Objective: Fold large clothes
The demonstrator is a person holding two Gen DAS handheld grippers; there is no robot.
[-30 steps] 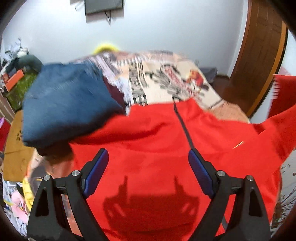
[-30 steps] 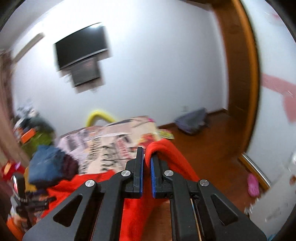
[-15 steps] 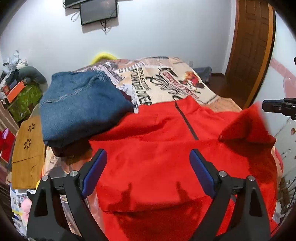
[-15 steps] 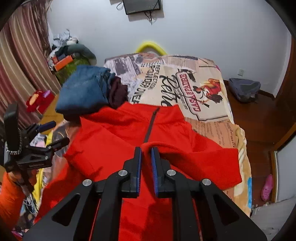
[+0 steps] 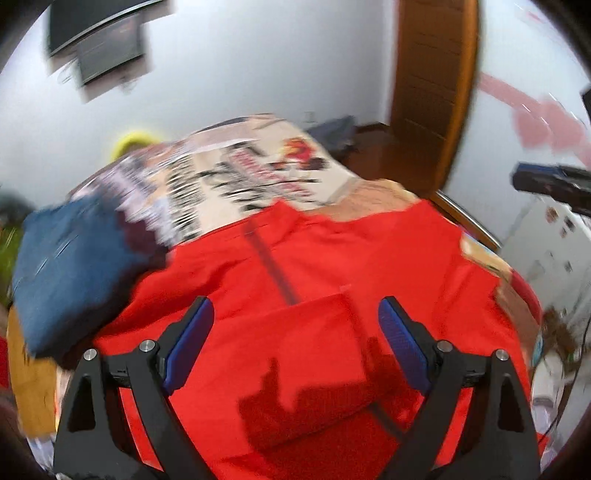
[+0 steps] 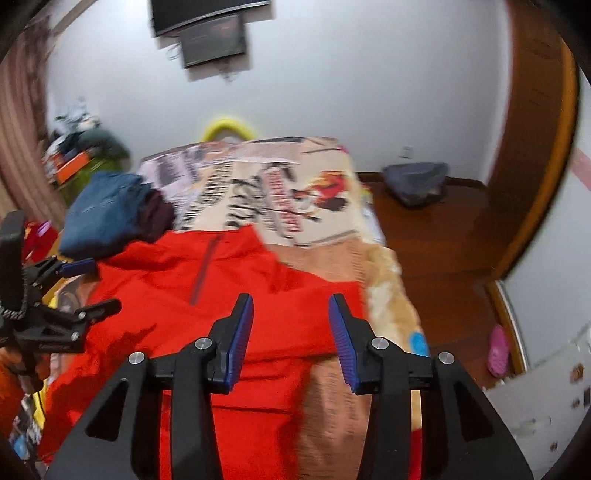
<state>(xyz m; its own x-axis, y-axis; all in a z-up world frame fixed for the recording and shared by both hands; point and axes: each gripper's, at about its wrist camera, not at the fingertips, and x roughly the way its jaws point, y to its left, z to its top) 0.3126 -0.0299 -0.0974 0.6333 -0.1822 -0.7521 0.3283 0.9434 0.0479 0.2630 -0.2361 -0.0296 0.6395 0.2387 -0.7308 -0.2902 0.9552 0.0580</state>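
Motion-smeared print on the bedspread (image 5: 258, 173), unreadable; red garment's (image 5: 314, 332) lower edge beyond the frame.

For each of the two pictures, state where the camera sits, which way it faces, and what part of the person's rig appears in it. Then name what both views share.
Left wrist: sits on the left gripper, facing down the bed over the red jacket; its open jaws show.
Right wrist: sits on the right gripper, facing the same way; its jaws, just opened, hold nothing; the left gripper shows at left.
Shared: jacket, folded blue jeans, printed bedspread, wall television.
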